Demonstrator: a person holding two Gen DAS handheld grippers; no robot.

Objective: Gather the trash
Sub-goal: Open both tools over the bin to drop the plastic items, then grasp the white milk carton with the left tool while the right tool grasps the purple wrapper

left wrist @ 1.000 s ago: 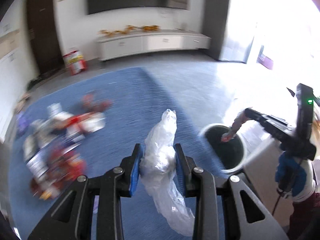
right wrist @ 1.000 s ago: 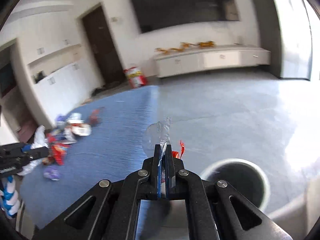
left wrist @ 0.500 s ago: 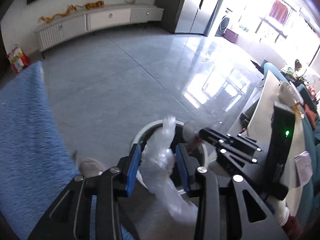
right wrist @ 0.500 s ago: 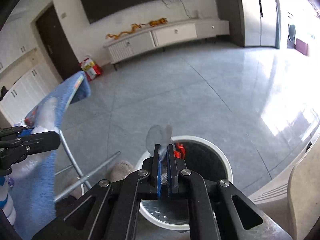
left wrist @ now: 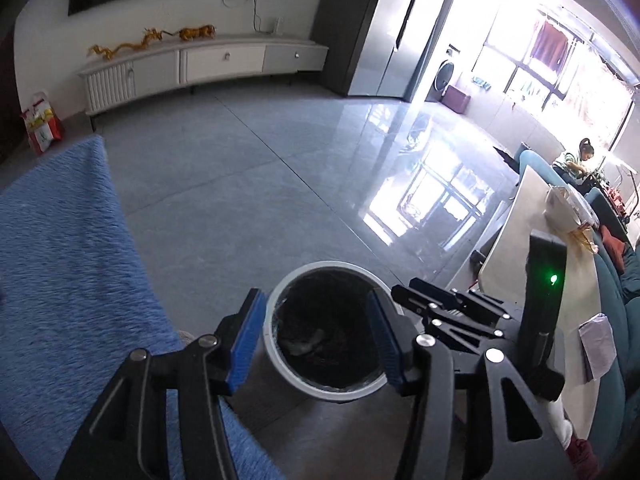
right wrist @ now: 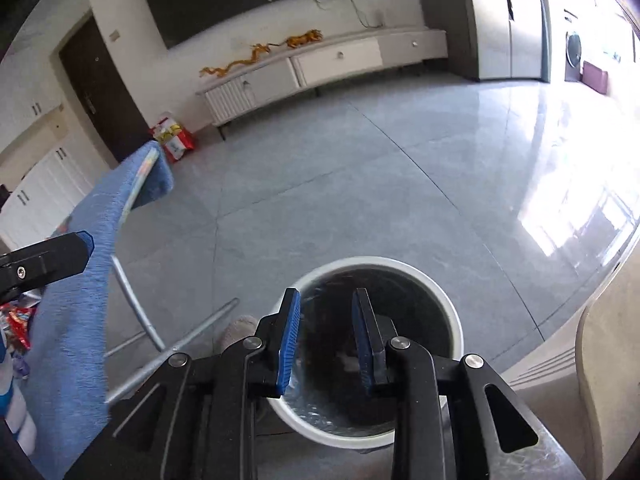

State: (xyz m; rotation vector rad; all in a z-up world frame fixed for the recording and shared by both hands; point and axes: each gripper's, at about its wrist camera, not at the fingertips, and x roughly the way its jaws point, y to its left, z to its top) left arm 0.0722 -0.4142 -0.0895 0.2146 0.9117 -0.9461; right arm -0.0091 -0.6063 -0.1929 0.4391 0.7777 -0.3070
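A white round trash bin [left wrist: 280, 364] with a dark liner stands on the grey tile floor, also in the right wrist view [right wrist: 448, 300]. My left gripper [left wrist: 316, 336] is open and empty, held over the bin's mouth. My right gripper [right wrist: 326, 334] is open and empty, also over the bin. The right gripper's body [left wrist: 460, 316] shows beside the left one. Pale crumpled trash [left wrist: 308, 344] lies inside the bin. Some colourful wrappers [right wrist: 16, 316] show at the left edge on the blue-covered table.
A table with a blue cloth [left wrist: 60, 260] is on the left, its metal legs [right wrist: 136, 296] near the bin. A beige counter [left wrist: 520, 240] stands right of the bin. A white TV cabinet [left wrist: 200, 68] lines the far wall. A person [left wrist: 576, 158] sits far right.
Both grippers swung from the table to above the bin and opened. The clear plastic bag left my left gripper and the small wrapper left my right one.
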